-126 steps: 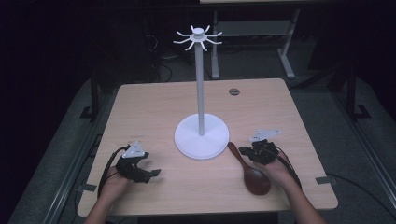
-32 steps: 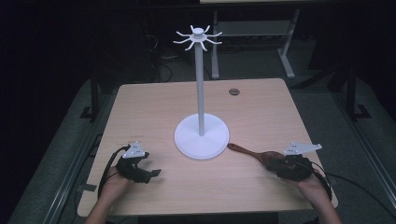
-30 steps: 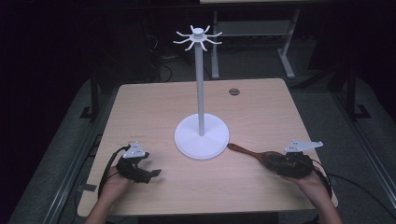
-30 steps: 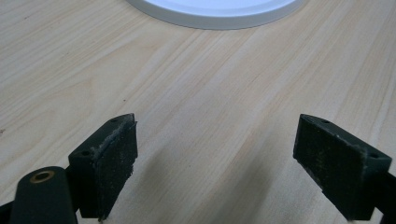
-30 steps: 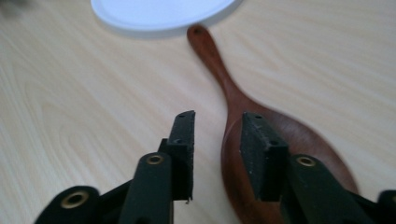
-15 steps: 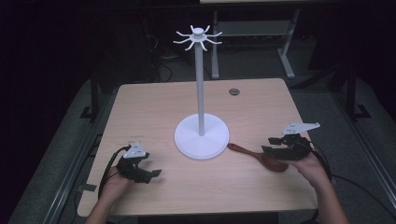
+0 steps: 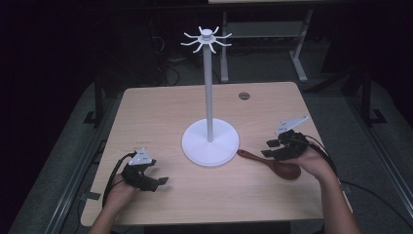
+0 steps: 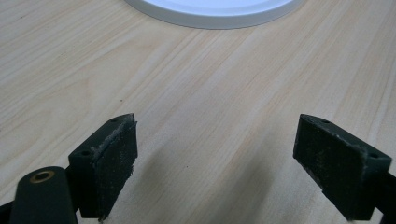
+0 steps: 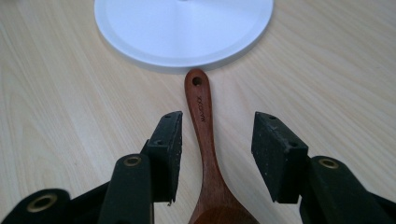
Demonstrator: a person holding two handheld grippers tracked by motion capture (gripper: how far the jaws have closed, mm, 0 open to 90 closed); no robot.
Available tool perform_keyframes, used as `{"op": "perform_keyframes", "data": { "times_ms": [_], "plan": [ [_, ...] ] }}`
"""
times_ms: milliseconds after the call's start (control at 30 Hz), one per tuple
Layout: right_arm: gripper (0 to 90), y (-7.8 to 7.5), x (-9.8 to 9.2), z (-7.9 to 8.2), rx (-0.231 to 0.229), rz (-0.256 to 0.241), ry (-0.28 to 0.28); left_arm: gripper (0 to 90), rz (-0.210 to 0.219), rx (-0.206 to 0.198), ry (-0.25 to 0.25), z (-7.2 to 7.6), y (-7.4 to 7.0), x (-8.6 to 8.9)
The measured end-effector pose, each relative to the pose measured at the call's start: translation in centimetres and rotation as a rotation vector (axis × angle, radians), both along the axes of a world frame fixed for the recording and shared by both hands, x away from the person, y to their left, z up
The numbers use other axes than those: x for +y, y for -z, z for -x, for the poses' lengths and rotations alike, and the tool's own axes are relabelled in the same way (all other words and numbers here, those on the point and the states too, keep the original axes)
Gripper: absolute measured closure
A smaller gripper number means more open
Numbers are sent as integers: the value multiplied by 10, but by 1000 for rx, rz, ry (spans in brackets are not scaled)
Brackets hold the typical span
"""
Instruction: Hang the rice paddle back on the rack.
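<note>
A dark brown wooden spoon (image 7: 272, 163) lies flat on the table, its holed handle end (image 9: 196, 81) close to the white stand's round base (image 7: 210, 141). My right gripper (image 7: 273, 147) hovers open just above the spoon; its jaws stand on either side of the handle (image 9: 205, 135) without touching it. The bowl of the spoon (image 7: 287, 170) lies under the right hand. My left gripper (image 7: 155, 181) rests open near the table's front left, nothing between its pads (image 8: 109, 163). The stand's tall pole (image 7: 208, 87) carries a crown of hooks (image 7: 206, 39).
The stand's base edge (image 8: 215, 11) lies ahead of the left gripper. A small round grommet (image 7: 244, 96) sits in the tabletop at the back right. The wooden tabletop (image 7: 160, 112) ends close behind both hands. Dark floor and desk legs surround it.
The spoon was turned from lying lengthwise to lying across, handle toward the stand. The right gripper has since let go, lifted and moved back over the handle. The left gripper stayed still.
</note>
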State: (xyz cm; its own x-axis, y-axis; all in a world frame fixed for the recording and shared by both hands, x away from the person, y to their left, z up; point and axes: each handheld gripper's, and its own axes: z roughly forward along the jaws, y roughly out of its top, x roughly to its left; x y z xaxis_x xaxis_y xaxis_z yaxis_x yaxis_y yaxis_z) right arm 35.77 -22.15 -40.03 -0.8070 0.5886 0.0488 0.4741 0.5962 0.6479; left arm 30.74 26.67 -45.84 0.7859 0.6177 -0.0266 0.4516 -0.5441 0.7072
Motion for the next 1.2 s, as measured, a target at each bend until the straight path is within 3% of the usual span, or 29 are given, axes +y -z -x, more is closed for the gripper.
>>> {"op": "perform_keyframes", "data": {
  "times_ms": [133,267,333,367,467,700,1000,1200],
  "plan": [
    [530,1,12,-10,45,65,-46,133,6,1,-4,0,0,0],
    [544,6,26,-21,58,182,-99,133,2,1,1,0,-1,0],
    [547,7,29,-22,68,193,-102,133,-1,-2,3,-1,-1,1],
    [553,11,35,-26,80,248,-115,133,1,-2,0,-1,0,1],
    [577,15,39,-27,93,292,-128,133,2,-2,1,-1,0,1],
    [663,28,41,-26,146,349,-138,133,2,0,-1,0,0,1],
    [703,39,45,-27,165,404,-137,133,2,1,-3,0,0,2],
    [735,40,44,-28,182,398,-131,133,1,0,-2,-1,0,2]
  ]
}}
